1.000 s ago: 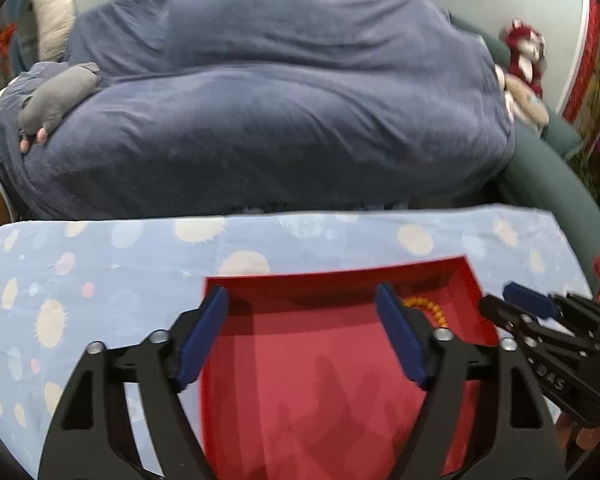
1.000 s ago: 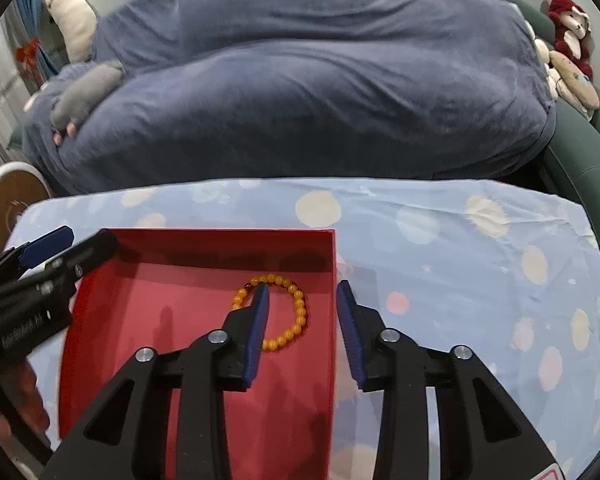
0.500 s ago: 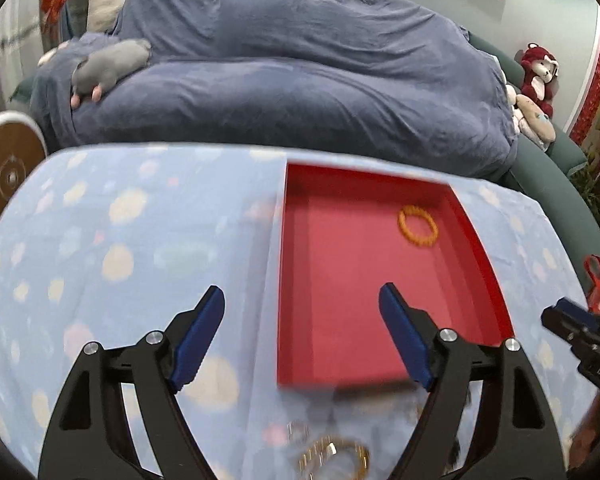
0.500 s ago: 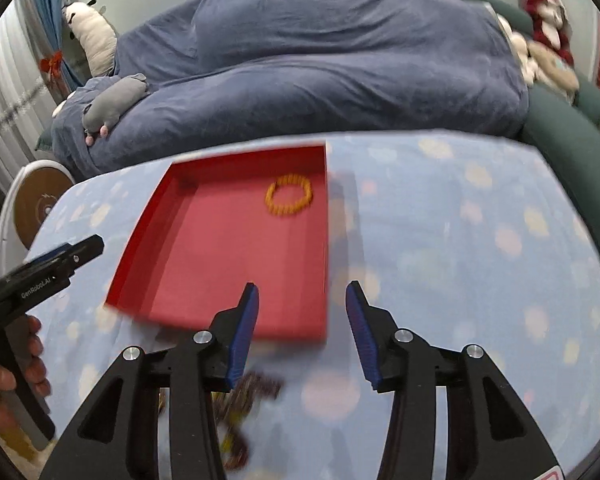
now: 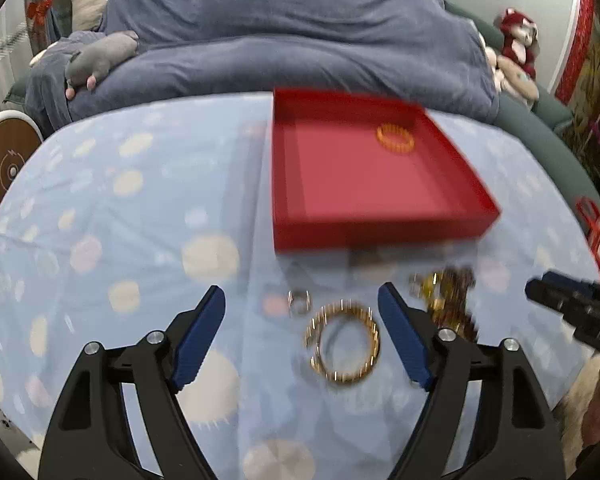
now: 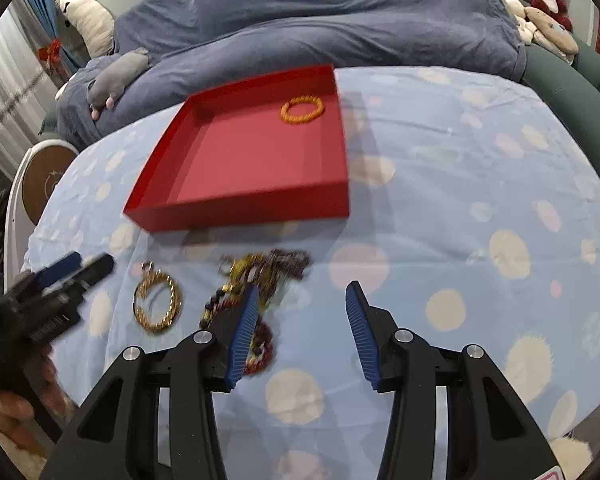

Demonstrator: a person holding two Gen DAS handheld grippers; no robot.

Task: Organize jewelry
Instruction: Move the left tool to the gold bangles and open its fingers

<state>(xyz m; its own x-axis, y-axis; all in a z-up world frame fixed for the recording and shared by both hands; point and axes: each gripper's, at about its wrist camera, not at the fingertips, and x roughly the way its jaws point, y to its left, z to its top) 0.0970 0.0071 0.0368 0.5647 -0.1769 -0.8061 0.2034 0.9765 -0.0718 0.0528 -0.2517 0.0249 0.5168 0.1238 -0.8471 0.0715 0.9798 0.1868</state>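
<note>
left tool (image 5: 302, 320): blue ribbed pads spread wide, holding nothing, at lower centre of its view with the gold bangle (image 5: 343, 344) lying between the tips.
right tool (image 6: 300, 320): spread apart and empty, low in its view; its left pad sits over the edge of the tangled pile (image 6: 260, 280).
done: one orange bead bracelet (image 6: 302, 109) lies inside the red tray (image 6: 236, 212), at its far right corner.
left: the bangle, a small silvery ring (image 5: 299, 302) beside it, and the tangle are all on the cloth in front of the tray; most of the sorting looks undone.
shapes and textures: tray is shallow, square, matte red with low walls; bracelet is round smooth beads; bangle is a ridged metallic hoop; the tangle mixes gold, dark and red links, too blurred to separate.
bench (image 6: 460, 200): covered in soft pale blue cloth with cream dots, slightly creased.
</note>
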